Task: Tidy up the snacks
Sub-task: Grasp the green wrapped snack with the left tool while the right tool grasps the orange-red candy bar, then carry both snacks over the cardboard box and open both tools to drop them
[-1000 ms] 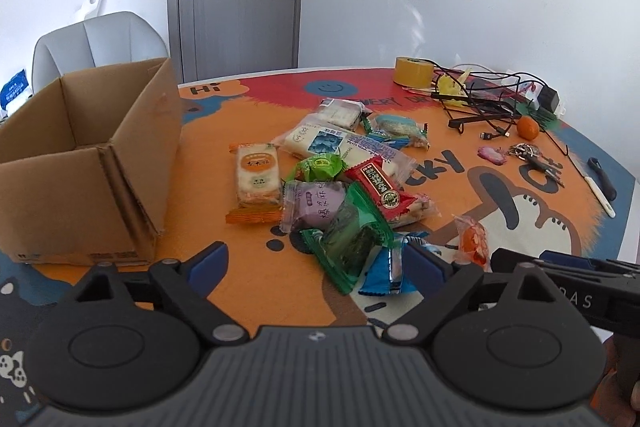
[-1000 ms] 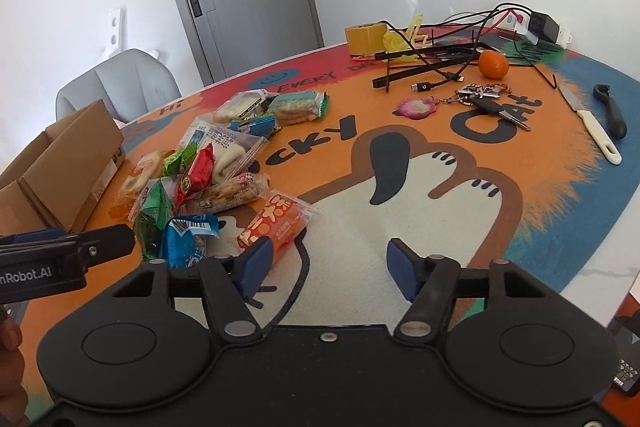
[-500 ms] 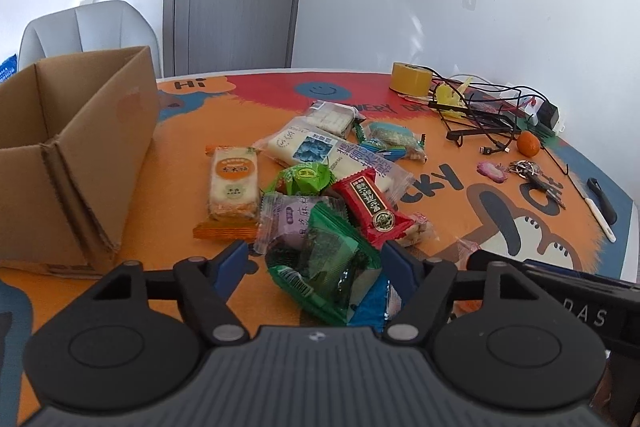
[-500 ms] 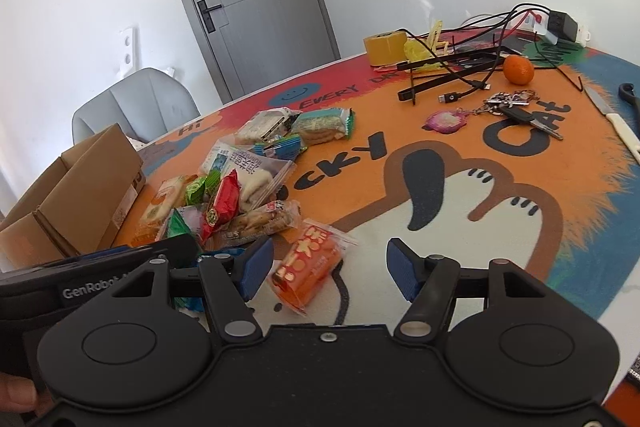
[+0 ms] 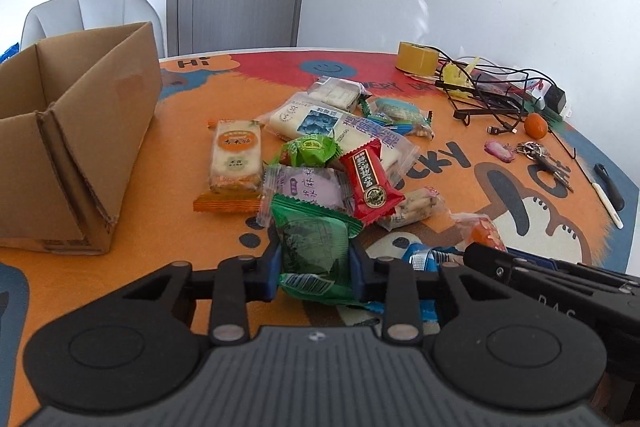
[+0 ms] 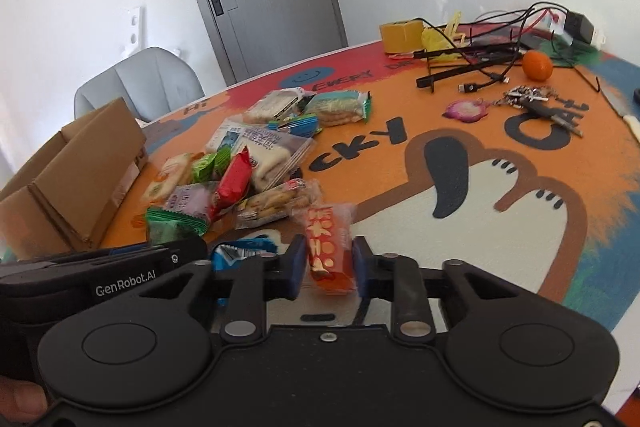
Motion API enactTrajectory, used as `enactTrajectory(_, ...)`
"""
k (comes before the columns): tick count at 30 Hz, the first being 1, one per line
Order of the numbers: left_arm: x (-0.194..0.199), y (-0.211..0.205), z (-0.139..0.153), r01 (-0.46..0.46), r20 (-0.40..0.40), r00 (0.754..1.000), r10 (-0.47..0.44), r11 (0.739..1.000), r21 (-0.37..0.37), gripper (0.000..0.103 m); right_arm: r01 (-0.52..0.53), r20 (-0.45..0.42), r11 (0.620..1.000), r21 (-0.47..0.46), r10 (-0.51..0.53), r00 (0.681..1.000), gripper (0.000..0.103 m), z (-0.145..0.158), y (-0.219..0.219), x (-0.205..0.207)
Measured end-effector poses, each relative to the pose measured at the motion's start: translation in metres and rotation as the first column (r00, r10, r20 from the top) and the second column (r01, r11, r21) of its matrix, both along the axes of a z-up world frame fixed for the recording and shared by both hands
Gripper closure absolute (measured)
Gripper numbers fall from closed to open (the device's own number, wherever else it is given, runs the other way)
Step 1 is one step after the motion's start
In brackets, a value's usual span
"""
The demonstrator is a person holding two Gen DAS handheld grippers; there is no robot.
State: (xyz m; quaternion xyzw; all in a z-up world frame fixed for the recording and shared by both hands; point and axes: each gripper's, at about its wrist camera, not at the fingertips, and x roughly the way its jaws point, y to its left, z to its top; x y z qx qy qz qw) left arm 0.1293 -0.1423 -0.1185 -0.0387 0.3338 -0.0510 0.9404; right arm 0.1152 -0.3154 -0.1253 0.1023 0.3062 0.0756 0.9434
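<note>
Snack packets lie heaped on the orange cartoon table mat [image 5: 168,227]. My left gripper [image 5: 315,267] is closing its jaws, and both blue pads press the sides of a dark green packet [image 5: 314,243] at the heap's near edge. My right gripper [image 6: 329,263] is closing too, its pads squeezing an orange-red packet [image 6: 326,247]. Behind the green one sit a red packet [image 5: 370,179], a purple packet [image 5: 308,185] and a white-and-orange cracker pack [image 5: 236,155]. A blue packet [image 6: 240,251] lies between the two grippers. An open cardboard box [image 5: 80,131] stands to the left.
At the far right of the table are a tape roll [image 5: 416,57], tangled black cables [image 5: 492,95], an orange fruit [image 5: 535,126], keys [image 5: 544,159] and a knife [image 5: 608,191]. A grey chair [image 5: 92,15] and a door stand behind the table.
Both grippers came in closer to the heap and their jaws drew together, the left onto the green packet, the right onto the orange-red packet.
</note>
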Motion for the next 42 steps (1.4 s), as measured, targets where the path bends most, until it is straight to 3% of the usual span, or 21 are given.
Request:
enactTrajectory(15, -0.027, 0.028, 0.034, -0.062, 0.107, 0.992, 0.062, 0.998, -0.006, 0.071, -0.006, 0.064, 0.999, 0.053, 0.003, 0.998, 0.082, 0.019, 0.015, -0.007)
enactTrajectory(42, -0.04, 0.105, 0.089, -0.215, 0.277, 0.936, 0.218, 0.976, -0.042, 0.071, -0.129, 0.198, 0.99, 0.059, 0.115, 0.973, 0.082, 0.064, 0.097, -0.001)
